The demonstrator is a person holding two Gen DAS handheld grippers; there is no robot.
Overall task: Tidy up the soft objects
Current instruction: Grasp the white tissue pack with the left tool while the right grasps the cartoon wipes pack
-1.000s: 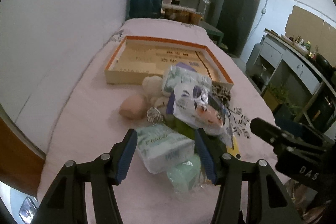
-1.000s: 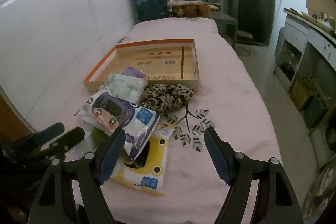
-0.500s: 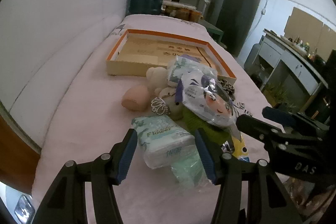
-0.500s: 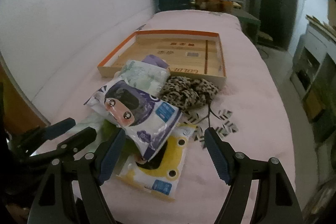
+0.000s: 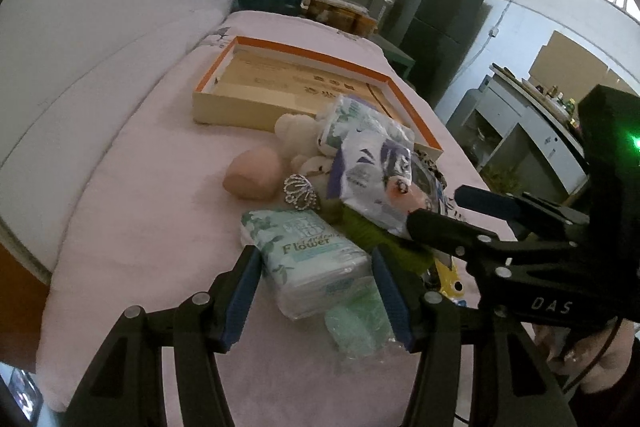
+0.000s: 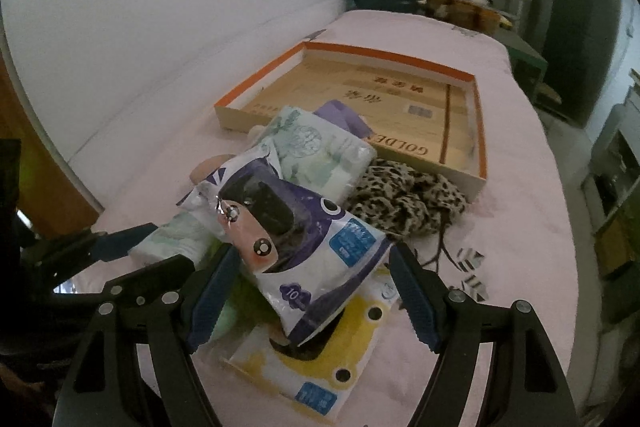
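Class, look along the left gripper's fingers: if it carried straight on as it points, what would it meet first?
Most likely the Flower tissue pack, lying between the open left gripper fingers; depth is uncertain.

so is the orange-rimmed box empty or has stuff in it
Empty: the orange-rimmed box shows only its bare printed floor; the soft packs lie on the pink cover in front of it.

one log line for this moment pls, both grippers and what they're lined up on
left gripper: open, astride Flower tissue pack | right gripper: open, astride cartoon-face pack | box: no soft items inside
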